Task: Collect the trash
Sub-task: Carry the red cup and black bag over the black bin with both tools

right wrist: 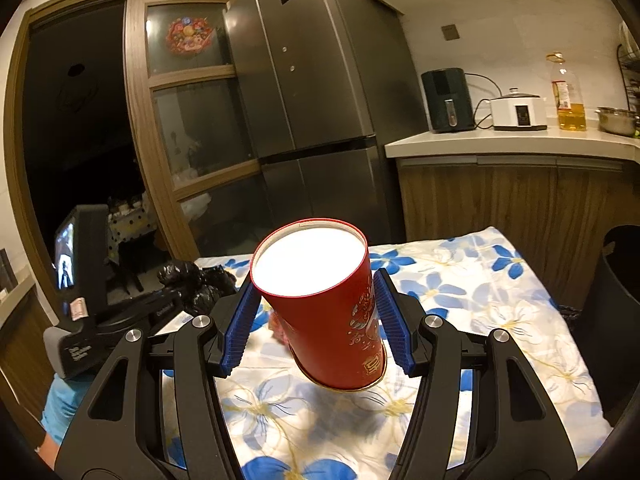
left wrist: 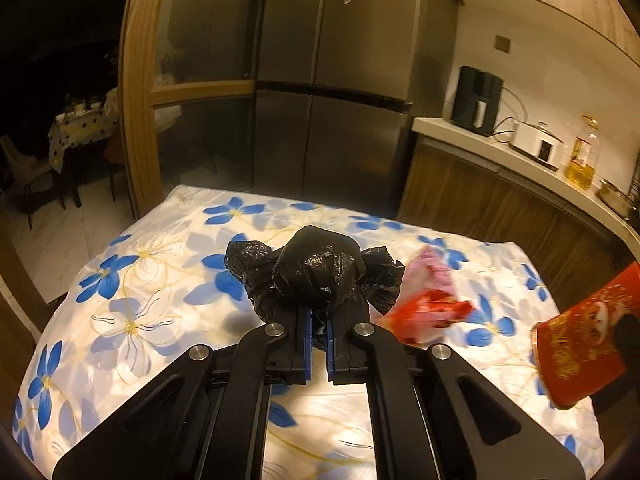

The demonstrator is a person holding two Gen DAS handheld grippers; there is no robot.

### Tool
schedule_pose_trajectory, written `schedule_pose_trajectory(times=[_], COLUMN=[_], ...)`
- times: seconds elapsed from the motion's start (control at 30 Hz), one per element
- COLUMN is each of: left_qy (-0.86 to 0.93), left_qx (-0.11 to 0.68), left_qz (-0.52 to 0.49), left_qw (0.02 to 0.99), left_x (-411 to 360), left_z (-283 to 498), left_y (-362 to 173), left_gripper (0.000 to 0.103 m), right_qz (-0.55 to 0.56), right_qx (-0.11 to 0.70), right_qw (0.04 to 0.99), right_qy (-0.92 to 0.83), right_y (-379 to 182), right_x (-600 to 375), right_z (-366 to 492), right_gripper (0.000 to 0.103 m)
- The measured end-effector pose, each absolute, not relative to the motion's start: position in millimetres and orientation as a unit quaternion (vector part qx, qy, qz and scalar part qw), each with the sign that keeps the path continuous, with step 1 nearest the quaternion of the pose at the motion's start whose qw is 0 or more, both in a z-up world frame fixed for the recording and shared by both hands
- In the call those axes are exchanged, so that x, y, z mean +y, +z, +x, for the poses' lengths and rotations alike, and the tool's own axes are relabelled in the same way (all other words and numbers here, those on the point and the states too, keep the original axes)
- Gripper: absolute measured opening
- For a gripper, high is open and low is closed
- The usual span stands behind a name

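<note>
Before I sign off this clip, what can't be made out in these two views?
- Contents of the crumpled black plastic bag: opaque, left wrist view.
- Red and pink wrappers on the floral tablecloth: motion-blurred, left view; hidden behind the red paper cup in the right view.
- Dark bin: cut off by the right view's edge.
- Cup's inside: washed out by glare.

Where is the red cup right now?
The red cup is up off the flowery table, squeezed between the right gripper's blue fingers; the left wrist view shows it at the right edge.
</note>
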State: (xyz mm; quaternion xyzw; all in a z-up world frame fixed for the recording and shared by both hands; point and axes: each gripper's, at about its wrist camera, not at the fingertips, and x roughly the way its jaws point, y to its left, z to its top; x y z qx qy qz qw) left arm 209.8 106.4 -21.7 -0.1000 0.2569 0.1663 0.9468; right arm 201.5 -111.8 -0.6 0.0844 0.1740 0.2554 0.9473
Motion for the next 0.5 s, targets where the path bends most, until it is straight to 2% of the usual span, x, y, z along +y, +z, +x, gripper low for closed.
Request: schedule_pose_trajectory(times=[0.5], left_qy=[0.073], left_qx=[0.246], left_qz=[-0.065], left_qw=[0.964], left_x=[-5], left_z=[217], left_y=[-4], left_gripper=[0.005], right_qz=[0.104], right_qx=[0.157], right_qw=[0.964], right_qy=[0.19], right_y=[1], right_x=[-195], right_z=[184], right_gripper=[0.057])
